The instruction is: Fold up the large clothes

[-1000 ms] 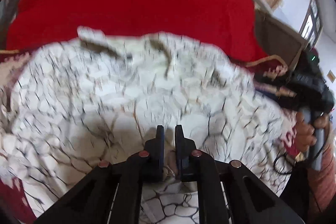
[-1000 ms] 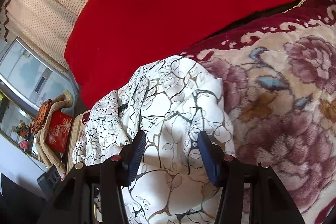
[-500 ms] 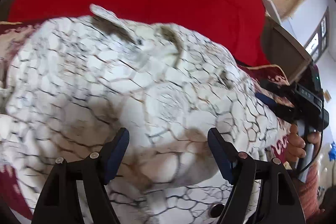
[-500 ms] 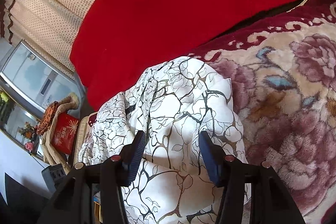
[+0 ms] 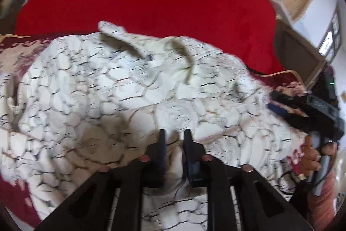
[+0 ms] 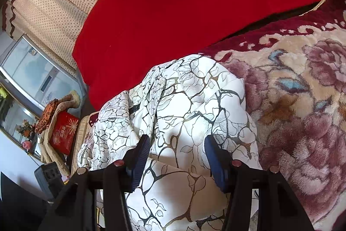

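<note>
Your left hand-held gripper (image 5: 174,140) is closing on a pinch of the still-bunched garment (image 5: 129,90), the right hand-held gripper (image 6: 177,144) is straddling it half-spread, and the folding is barely starting.

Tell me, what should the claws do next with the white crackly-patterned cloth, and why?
Probably lift the left claw a little. It has just been closing, and a fold of the white garment sits pinched between its fingers. The right claw stands wide, with cloth bulging between its fingers. The garment lies bunched on the flowered blanket, so raising one edge should start straightening it.
</note>
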Demonstrator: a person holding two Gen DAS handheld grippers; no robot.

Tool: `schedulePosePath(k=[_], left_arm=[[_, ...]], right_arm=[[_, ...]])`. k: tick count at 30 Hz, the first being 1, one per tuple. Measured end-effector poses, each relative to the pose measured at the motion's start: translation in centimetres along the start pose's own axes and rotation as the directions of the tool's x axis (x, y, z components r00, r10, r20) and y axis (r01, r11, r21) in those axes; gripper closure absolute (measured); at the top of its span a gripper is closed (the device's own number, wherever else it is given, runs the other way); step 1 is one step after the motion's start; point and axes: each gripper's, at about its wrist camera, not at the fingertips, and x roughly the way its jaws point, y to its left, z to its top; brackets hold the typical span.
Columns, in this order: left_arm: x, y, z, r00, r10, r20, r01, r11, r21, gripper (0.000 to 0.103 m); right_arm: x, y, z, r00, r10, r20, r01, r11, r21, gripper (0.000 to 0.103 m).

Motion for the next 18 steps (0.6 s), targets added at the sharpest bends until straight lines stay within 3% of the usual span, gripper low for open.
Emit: schedulePosePath(k=[2, 4, 8, 10, 11, 13, 15, 18], left_arm=[[0.1, 0.2, 0.0, 0.998, 0.057, -0.024, -0.057, 0.998, 0.001, 0.038], [0.0, 0.6, -0.3, 0.998, 0.058, -0.035, -0.058, 0.998, -0.003, 0.031], [0.5, 0.1, -1.3, 0.995, -0.023, -0.102, 0.025, 1.0, 0.016, 0.032], [0.6, -0.7, -1.8, 0.993, -0.046, -0.107, 0.052, 0.997, 0.053, 0.039], [0.5, -1.0, -1.9, 0.992, -0.071, -0.106, 0.077, 0.995, 0.062, 0.061], [0.6, -1.1, -2.0, 0.99, -0.09, -0.109, 0.096, 0.994, 0.06, 0.087], [0.4, -1.1, -1.9, 0.993, -0.08, -0.09, 0.085, 0.995, 0.057, 0.093], [-2.1, -1.1, -1.1, 0.998, -0.035, 0.057, 0.03, 0.996, 0.084, 0.094]], right_arm=[[0.1, 0.1, -0.1, 1.0, 0.0, -0.003, 0.0, 1.0, -0.007, 0.047], [0.3, 0.3, -0.2, 1.0, -0.002, -0.008, 0.002, 1.0, -0.012, 0.047], [0.8, 0.5, -0.4, 1.0, -0.002, -0.029, 0.001, 1.0, -0.018, 0.047], [1.0, 0.8, -0.6, 0.999, -0.006, -0.033, 0.005, 1.0, -0.031, 0.047], [1.0, 0.9, -0.6, 0.999, -0.009, -0.034, 0.008, 0.999, -0.037, 0.047], [1.2, 1.2, -0.8, 0.999, -0.015, -0.033, 0.013, 0.999, -0.05, 0.047], [1.4, 1.4, -1.0, 0.999, -0.021, -0.031, 0.019, 0.998, -0.058, 0.047], [1.5, 1.6, -1.0, 0.999, -0.029, -0.025, 0.028, 0.998, -0.064, 0.047]])
